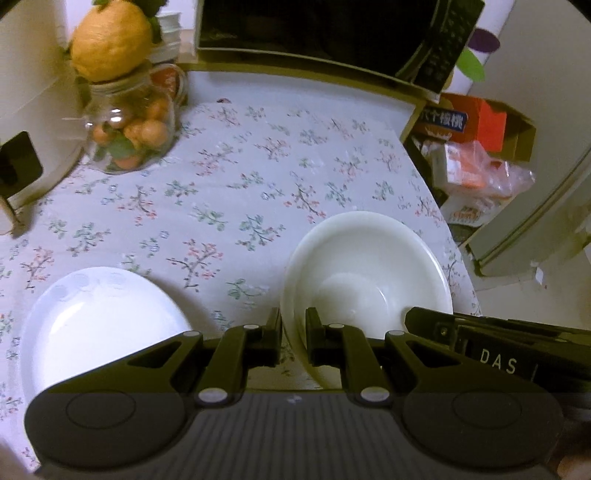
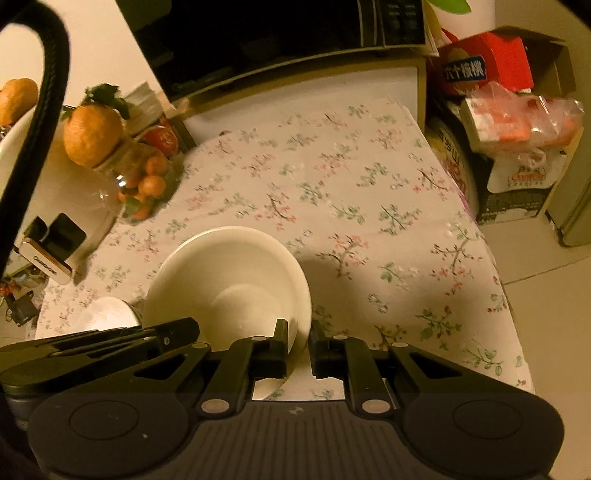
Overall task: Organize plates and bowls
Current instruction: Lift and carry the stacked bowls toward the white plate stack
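At the far left of the table stands a glass jar (image 1: 129, 125) of small oranges with a big yellow-orange fruit (image 1: 110, 40) sitting on its mouth. Nearer, on the left of the flowered tablecloth (image 1: 258, 166), lies a white plate (image 1: 99, 325), flat and well apart from the jar. Right of the plate the left gripper (image 1: 293, 332) has its jaws clamped on the left rim of a white bowl (image 1: 369, 266), one finger inside the wall and one outside. The right gripper (image 2: 299, 343) is pinched on the same bowl's right rim in the same way. At the far side sits a dark microwave (image 1: 314, 33), and off the table's right edge a carton (image 1: 476, 122) of packets
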Motion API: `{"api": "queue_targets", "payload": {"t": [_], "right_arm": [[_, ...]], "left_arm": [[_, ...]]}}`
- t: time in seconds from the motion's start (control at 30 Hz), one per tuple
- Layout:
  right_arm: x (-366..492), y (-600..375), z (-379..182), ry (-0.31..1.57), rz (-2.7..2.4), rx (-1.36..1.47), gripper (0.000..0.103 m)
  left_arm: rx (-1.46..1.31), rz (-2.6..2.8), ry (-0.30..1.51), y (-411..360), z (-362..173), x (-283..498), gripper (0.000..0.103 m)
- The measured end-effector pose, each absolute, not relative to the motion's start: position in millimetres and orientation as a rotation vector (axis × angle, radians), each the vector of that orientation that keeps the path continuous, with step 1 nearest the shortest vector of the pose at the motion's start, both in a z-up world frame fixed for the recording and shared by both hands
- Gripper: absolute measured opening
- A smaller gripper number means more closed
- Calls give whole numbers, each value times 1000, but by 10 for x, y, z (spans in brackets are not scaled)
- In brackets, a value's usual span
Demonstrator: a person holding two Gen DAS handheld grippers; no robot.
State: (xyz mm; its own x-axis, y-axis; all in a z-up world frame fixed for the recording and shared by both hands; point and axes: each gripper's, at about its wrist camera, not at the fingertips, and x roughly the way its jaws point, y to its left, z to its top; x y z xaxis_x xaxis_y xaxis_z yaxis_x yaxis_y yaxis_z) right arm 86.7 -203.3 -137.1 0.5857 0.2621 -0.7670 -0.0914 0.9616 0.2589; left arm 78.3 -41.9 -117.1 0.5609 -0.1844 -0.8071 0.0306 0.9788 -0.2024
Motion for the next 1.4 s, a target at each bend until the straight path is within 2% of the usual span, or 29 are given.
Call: {"api": "queue_targets", "payload": {"t": [0.43,0.93,1.4], "right_arm": [[789,-1442,-1186,898,307,139,11],[711,-504,-1218,939,449,18,11],[678,-367,-1262,955,449,-15,11]], "left_arm": [[-185,-57,938,141,-1019,516,11],[-240,54,970,915,-1147,189,12],[-223,53,969,964,-1150,152,12]]}}
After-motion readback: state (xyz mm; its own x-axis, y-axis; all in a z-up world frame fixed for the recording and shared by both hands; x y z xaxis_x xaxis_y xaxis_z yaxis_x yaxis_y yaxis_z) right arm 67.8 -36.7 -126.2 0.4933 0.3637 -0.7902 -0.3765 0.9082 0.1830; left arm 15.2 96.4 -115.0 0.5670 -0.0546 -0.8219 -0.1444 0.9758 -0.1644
